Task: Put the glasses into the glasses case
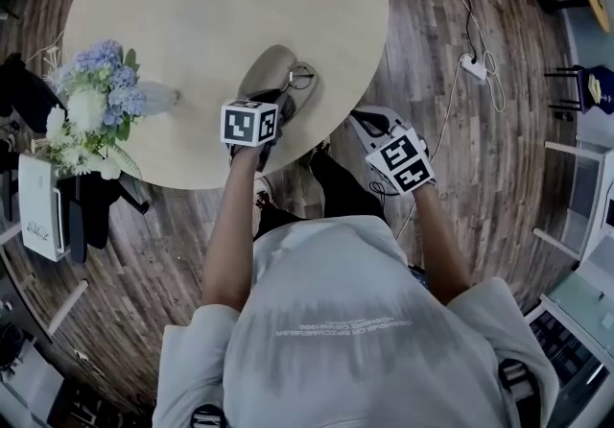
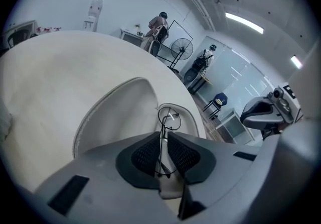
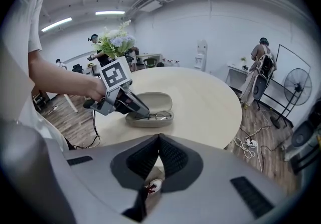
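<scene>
An open beige glasses case [image 1: 267, 67] lies on the round table [image 1: 192, 4] near its front edge, lid flipped back. Thin wire glasses [image 1: 301, 78] rest in the case's lower half. My left gripper [image 1: 284, 95] reaches into the case, shut on the glasses' frame. In the left gripper view the wire of the glasses [image 2: 169, 116] runs between the pads of the left gripper [image 2: 161, 136], over the case [image 2: 113, 117]. My right gripper [image 1: 365, 117] hangs off the table's edge over the floor, shut and empty. The right gripper view shows the right gripper [image 3: 159, 140], the case [image 3: 156, 101], the glasses [image 3: 159, 115] and the left gripper [image 3: 144, 113].
A bunch of blue and white flowers [image 1: 96, 109] stands at the table's left edge. Cables and a power strip [image 1: 473, 64] lie on the wooden floor at right. People [image 3: 261, 62] and a fan [image 3: 297, 87] stand far behind the table.
</scene>
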Demonstrator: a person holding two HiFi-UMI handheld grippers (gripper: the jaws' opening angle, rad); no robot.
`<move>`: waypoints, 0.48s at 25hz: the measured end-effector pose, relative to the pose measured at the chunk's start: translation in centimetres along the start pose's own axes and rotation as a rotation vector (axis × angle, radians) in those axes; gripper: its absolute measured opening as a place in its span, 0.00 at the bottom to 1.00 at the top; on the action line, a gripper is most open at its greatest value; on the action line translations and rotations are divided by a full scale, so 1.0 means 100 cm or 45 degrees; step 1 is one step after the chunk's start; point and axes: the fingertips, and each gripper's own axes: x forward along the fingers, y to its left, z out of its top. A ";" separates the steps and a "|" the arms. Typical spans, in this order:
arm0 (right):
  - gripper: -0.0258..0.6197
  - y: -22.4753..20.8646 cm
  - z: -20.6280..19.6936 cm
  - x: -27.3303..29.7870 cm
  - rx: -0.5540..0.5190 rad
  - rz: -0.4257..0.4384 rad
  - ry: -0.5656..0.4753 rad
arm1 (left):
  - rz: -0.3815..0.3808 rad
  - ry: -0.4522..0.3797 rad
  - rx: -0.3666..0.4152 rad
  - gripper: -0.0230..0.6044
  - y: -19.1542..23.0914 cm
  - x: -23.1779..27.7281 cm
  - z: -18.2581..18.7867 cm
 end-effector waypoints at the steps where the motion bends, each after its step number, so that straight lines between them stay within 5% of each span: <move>1: 0.04 0.001 0.000 -0.003 0.000 -0.007 -0.004 | -0.029 -0.001 -0.019 0.12 -0.003 -0.001 0.000; 7: 0.04 0.005 0.002 -0.020 0.035 -0.060 -0.041 | -0.062 -0.066 0.035 0.11 -0.013 -0.019 0.009; 12: 0.04 0.001 0.025 -0.048 0.119 -0.159 -0.200 | -0.034 -0.282 0.253 0.11 -0.029 -0.069 0.038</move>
